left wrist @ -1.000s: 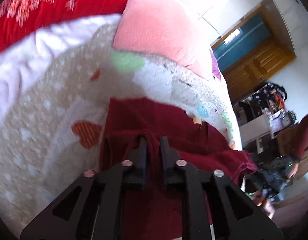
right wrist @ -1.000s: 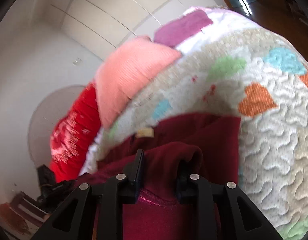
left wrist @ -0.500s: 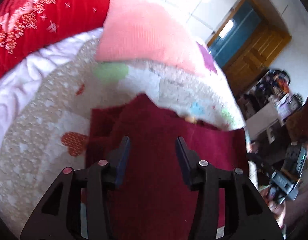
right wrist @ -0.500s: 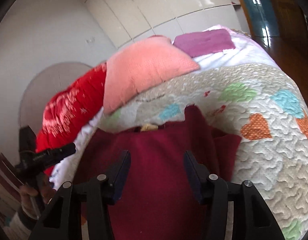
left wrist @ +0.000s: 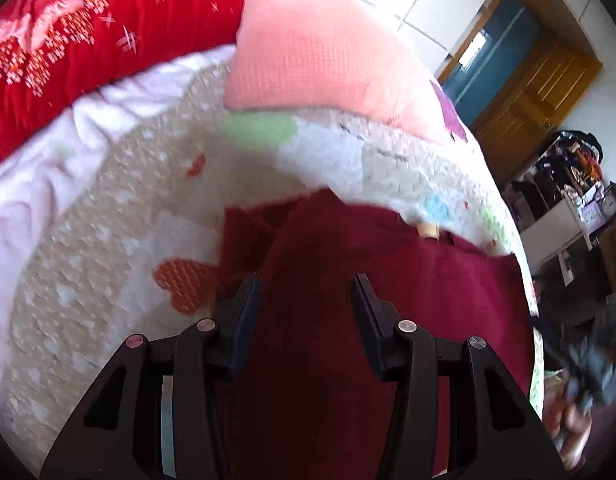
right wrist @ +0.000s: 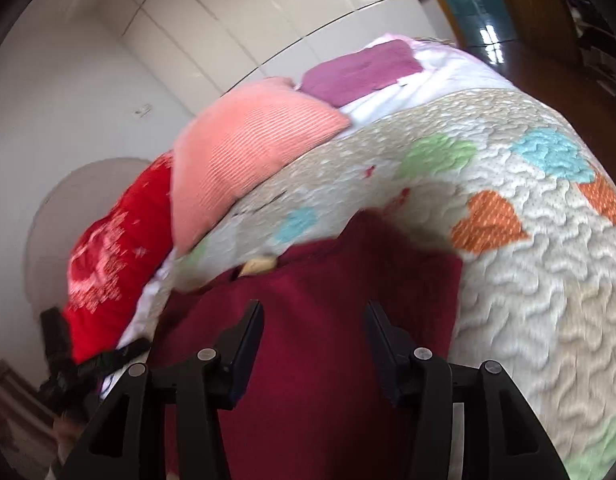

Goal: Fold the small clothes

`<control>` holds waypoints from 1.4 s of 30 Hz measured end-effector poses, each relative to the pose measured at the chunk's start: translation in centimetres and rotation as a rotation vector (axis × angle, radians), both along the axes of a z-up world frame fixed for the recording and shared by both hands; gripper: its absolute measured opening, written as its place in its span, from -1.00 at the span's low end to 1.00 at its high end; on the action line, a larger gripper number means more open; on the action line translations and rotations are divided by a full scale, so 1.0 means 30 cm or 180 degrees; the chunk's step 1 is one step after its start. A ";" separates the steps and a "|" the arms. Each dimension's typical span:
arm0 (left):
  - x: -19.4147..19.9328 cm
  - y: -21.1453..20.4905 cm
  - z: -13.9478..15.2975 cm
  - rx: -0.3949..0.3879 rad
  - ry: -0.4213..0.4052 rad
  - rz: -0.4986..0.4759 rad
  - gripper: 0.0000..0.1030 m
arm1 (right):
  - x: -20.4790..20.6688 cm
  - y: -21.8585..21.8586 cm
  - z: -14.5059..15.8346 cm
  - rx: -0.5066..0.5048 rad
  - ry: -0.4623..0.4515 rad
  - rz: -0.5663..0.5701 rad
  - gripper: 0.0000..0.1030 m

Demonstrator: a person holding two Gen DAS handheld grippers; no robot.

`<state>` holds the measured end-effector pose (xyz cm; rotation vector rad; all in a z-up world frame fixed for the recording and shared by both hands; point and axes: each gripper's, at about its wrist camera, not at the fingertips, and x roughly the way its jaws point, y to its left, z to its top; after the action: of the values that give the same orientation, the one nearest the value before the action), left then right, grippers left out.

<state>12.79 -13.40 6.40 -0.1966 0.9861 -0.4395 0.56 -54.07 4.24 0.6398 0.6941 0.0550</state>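
A dark red garment [left wrist: 371,280] lies spread on the quilted bed cover [left wrist: 108,248], with a small tan label [left wrist: 427,231] at its far edge. My left gripper [left wrist: 306,286] is open and empty above the garment's left part. In the right wrist view the same garment [right wrist: 327,320] lies under my right gripper [right wrist: 313,314], which is open and empty. Its tan label [right wrist: 260,266] shows at the far edge, and a folded flap reaches to the right.
A salmon pillow [left wrist: 319,56], a red blanket [left wrist: 88,40] and a purple pillow [right wrist: 359,70] lie at the head of the bed. The bed's right edge [left wrist: 523,280] drops to the floor, with shelves [left wrist: 567,208] and a wooden door [left wrist: 535,80] beyond.
Both grippers were shut on the garment's fabric one second ago. They have opened, let the cloth drop flat on the quilt, and pulled back slightly.
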 end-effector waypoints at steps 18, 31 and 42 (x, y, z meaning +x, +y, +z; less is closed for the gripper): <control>0.095 -0.016 -0.028 0.0140 0.0027 0.0011 -0.88 | -0.166 0.105 0.007 -0.0075 0.0017 0.0124 -0.01; 0.080 0.063 -0.010 0.0062 0.0029 0.0012 -0.95 | 0.026 0.076 -0.025 -0.0156 0.0193 -0.0090 -0.01; 0.114 -0.081 -0.045 0.0173 0.0134 -0.0095 0.04 | -0.076 0.038 -0.016 -0.0142 0.0165 -0.0187 -0.01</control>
<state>16.20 -15.83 5.04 -0.1428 1.0422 -0.4368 -1.70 -52.94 3.75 0.6200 0.7243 -0.0314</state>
